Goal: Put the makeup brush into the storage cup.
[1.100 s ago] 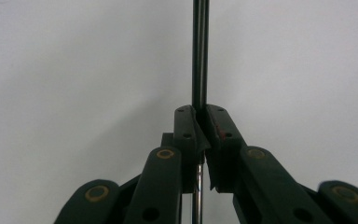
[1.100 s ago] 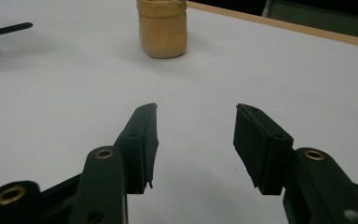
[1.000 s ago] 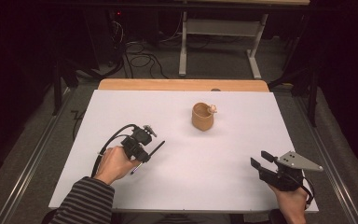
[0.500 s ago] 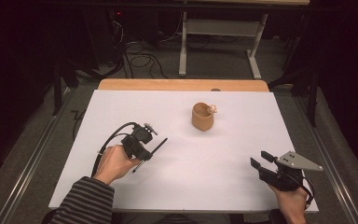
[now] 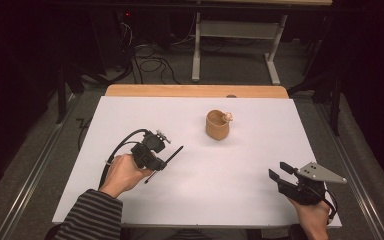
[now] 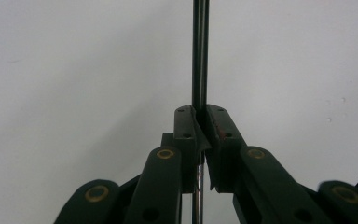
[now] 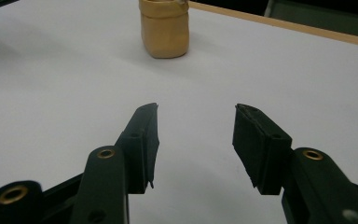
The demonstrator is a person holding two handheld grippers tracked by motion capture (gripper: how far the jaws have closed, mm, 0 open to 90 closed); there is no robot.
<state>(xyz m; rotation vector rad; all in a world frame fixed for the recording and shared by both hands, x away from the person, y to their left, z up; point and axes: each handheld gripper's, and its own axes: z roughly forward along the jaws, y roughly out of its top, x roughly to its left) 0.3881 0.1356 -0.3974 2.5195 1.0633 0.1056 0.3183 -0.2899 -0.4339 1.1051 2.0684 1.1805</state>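
A tan cup (image 5: 216,126) stands upright on the white table (image 5: 130,115), past its middle, with a small pale thing (image 5: 227,117) at its rim. At the left, my left gripper (image 5: 163,161) is shut on a thin dark rod (image 5: 176,153) that points toward the far right. In the left gripper view the rod (image 6: 200,46) runs straight up between the pressed pads of the left gripper (image 6: 201,116). My right gripper (image 5: 280,171) hovers near the front right corner, open; its jaws have just closed a little. The right gripper (image 7: 196,126) has nothing between its jaws and faces the cup (image 7: 164,28).
A wooden strip (image 5: 195,90) edges the table's far side. Beyond it are metal frame legs (image 5: 196,45) and cables (image 5: 150,62) on the floor. A rail (image 5: 27,180) runs along the table's left.
The left gripper and its rod have edged slightly toward the far right. The right gripper has stayed in place.
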